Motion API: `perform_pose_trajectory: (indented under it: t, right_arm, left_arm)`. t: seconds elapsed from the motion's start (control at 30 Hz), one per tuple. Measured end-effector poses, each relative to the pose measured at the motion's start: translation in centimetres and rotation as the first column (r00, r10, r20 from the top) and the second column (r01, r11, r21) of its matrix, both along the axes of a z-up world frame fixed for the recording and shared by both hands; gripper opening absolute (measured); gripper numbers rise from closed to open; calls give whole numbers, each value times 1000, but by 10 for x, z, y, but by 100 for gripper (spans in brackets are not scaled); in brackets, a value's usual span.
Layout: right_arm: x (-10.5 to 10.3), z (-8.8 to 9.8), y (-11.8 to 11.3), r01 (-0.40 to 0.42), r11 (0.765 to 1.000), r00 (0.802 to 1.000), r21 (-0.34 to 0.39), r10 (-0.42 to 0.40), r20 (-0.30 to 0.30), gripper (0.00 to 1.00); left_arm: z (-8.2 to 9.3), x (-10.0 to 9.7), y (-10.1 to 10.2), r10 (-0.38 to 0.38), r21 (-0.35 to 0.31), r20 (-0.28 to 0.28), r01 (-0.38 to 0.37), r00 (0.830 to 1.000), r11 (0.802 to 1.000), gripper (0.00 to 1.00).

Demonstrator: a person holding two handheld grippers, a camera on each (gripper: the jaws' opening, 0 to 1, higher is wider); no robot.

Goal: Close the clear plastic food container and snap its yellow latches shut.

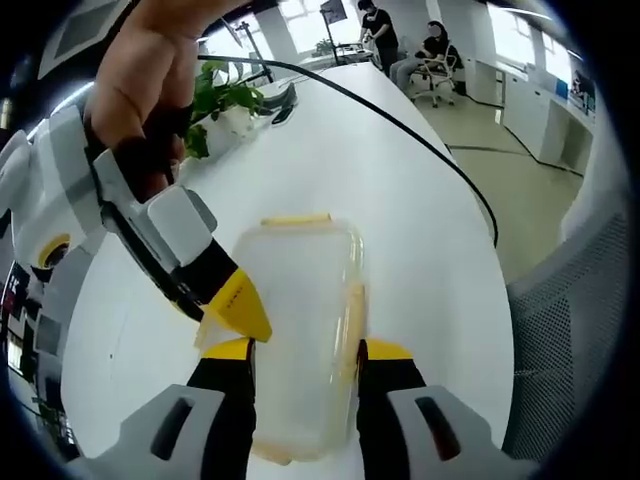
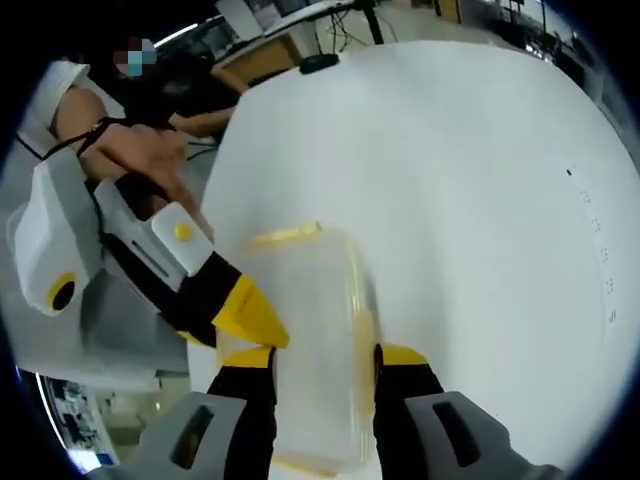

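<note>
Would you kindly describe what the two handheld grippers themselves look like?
Each gripper has black fingers with yellow tips on a grey and white body. The left gripper shows this in its own view, the right gripper likewise. The white housing carries a round yellow mark, and a black cable trails across the white table.

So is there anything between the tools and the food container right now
Nothing visible. In the left gripper view the left tool straddles the clear container on the white table, with the right tool's yellow tip at its side. In the right gripper view the right tool straddles the container likewise.
</note>
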State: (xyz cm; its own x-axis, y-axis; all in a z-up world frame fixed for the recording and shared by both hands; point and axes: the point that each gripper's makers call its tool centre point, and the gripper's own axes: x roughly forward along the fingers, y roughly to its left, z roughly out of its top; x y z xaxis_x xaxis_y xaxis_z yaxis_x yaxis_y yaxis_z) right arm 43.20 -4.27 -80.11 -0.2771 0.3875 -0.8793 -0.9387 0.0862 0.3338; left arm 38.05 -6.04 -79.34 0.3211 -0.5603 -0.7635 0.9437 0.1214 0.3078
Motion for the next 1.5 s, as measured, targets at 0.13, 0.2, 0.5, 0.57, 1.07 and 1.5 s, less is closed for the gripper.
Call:
perform_pose_trajectory:
  t: [0.13,0.2,0.5,0.57,1.07,1.5]
  right_arm:
    - [0,1,1,5,1000,1000,-7,-5,17,37]
    - [0,1,1,15,1000,1000,2,-15,12,37]
    - [1,6,-1,59,998,997,33,-60,50,39]
    - [1,7,0,55,998,996,43,-58,69,39]
    - [2,19,-15,93,993,977,68,-104,188,47]
    - [-14,24,-32,119,991,967,65,-131,221,57]
  left_arm:
    - [0,0,0,4,-7,-6,-4,1000,1000,39]
    - [1,0,0,0,-10,-7,0,1000,1000,39]
    - [6,1,-1,4,-45,-59,-7,998,999,41]
    - [6,0,-2,7,-50,-64,-10,998,999,41]
    - [9,-10,3,-23,-21,-125,20,992,1000,53]
    - [10,0,19,-28,7,-120,29,992,1000,64]
